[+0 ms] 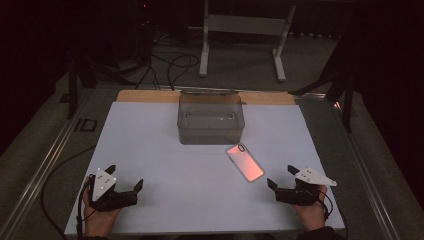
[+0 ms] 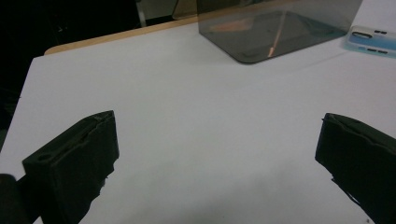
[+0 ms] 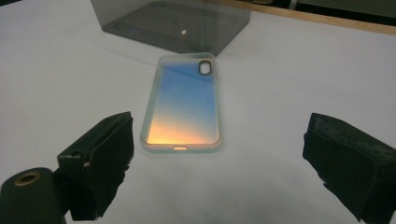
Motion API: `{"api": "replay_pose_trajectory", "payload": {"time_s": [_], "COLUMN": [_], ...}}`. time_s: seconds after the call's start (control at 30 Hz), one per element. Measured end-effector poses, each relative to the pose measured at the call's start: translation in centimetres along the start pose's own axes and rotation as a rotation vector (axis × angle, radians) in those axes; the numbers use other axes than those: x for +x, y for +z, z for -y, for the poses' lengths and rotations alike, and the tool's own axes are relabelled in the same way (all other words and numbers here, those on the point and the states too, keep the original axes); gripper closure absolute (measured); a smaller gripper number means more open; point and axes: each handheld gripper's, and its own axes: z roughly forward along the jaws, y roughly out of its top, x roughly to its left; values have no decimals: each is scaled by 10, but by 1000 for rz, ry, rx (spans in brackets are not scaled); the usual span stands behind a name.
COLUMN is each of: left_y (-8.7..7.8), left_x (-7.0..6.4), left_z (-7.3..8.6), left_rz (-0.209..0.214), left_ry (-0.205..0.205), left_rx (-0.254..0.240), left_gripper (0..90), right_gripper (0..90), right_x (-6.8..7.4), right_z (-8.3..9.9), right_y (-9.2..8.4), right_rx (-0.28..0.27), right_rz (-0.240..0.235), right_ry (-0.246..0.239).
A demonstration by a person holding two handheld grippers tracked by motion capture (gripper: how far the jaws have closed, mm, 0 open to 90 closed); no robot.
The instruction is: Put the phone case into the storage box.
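A phone case point(image 1: 245, 161) with a pink-orange sheen lies flat on the white table sheet point(image 1: 160, 145), just right of centre. In the right gripper view the phone case point(image 3: 184, 106) shows blue fading to orange, camera hole at its far end. My right gripper point(image 1: 282, 176) rests at the front right, open, a short way behind the case's near end. My left gripper point(image 1: 124, 177) rests at the front left, open, nothing between its jaws. A smoky clear box point(image 1: 210, 119) stands at the back centre, open at the top.
The smoky box point(image 2: 275, 28) and the case's edge point(image 2: 371, 41) sit far ahead of the left gripper point(image 2: 217, 140). A wooden board edge point(image 1: 150, 96) runs along the table's back. Cables and a white stand lie on the floor beyond.
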Motion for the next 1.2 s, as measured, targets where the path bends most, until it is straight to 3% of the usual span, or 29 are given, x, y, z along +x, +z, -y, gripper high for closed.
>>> {"api": "replay_pose_trajectory", "payload": {"time_s": [0.23,0.67,1.2], "left_y": [2,1,3], "left_x": [-3,-3,-4], "left_z": [0,1,2], "left_rz": [-3,-3,-1], "left_ry": [15,-5,0], "left_rx": [6,-3,4], "left_gripper": [3,2,3], "right_gripper": [87,79,77], "right_x": [2,2,4], "right_z": [-4,-18,-41], "right_y": [1,2,13], "right_rx": [8,32,64], "right_rz": [-4,-19,-17], "right_ry": [-8,-16,-36]}}
